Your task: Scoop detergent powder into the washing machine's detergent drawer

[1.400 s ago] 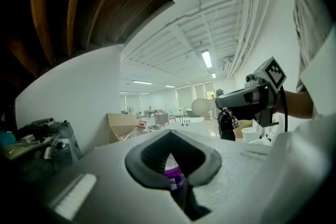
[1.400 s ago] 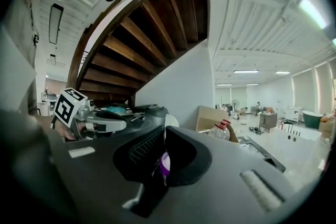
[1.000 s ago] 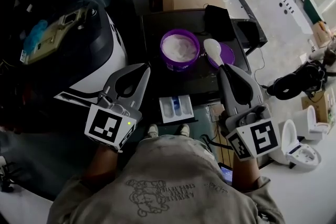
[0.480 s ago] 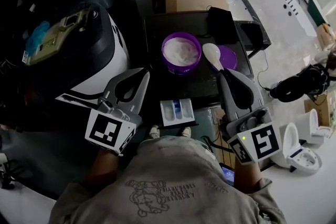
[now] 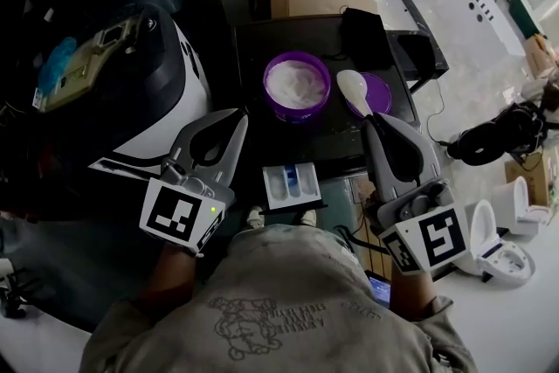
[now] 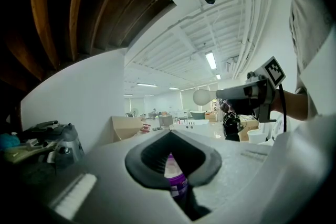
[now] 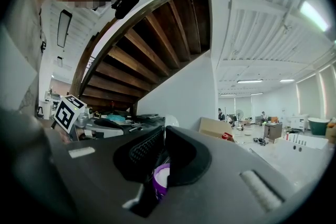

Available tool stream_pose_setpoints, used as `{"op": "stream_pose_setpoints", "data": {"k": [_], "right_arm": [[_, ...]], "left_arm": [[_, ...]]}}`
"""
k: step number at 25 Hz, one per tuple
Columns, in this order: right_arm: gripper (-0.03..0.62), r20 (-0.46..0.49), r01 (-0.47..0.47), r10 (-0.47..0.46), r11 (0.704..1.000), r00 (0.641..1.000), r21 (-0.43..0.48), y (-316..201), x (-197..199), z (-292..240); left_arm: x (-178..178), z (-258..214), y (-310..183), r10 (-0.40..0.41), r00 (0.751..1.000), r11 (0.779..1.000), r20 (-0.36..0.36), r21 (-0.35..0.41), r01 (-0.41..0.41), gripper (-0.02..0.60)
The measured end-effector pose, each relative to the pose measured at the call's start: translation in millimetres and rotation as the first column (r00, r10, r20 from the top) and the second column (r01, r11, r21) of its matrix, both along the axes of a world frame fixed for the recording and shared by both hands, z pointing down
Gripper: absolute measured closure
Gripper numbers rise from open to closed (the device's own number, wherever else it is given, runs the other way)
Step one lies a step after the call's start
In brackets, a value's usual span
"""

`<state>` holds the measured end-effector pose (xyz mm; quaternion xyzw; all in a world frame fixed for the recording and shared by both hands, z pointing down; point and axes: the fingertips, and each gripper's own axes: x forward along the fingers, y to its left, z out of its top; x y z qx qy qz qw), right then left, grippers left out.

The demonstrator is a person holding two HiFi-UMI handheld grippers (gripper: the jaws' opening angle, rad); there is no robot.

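Right gripper (image 5: 371,120) has its jaws clamped on the handle of the one white scoop (image 5: 353,86), bowl out front and raised, just right of the single purple tub (image 5: 297,105) of detergent powder (image 5: 296,81) and over the edge of one purple lid (image 5: 381,92). Left gripper (image 5: 241,120) shows jaws closed together, nothing held. One detergent drawer (image 5: 293,182) sits pulled out between the two grippers, nearer the person.

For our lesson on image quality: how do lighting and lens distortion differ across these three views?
Head view: dim, washing machine top nearly black, floor at the upper right bright. Left gripper view: fisheye bends the ceiling lines; the near left claw looks soft. Right gripper view: stair beams curve, corners are black.
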<state>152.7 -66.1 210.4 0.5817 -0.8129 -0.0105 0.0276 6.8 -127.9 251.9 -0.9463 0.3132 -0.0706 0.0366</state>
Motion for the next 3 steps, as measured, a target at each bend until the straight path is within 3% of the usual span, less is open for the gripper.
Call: {"op": "stream_pose_setpoints", "data": {"k": [3], "right_arm": [[0.559,-0.004,-0.001,0.001,1.0,1.0,0.0,-2.5,2.7,1.0]], "left_arm": [[3.7,0.2,-1.5,0.004,1.0,1.0,-0.001,0.0,-0.004,0.581]]}}
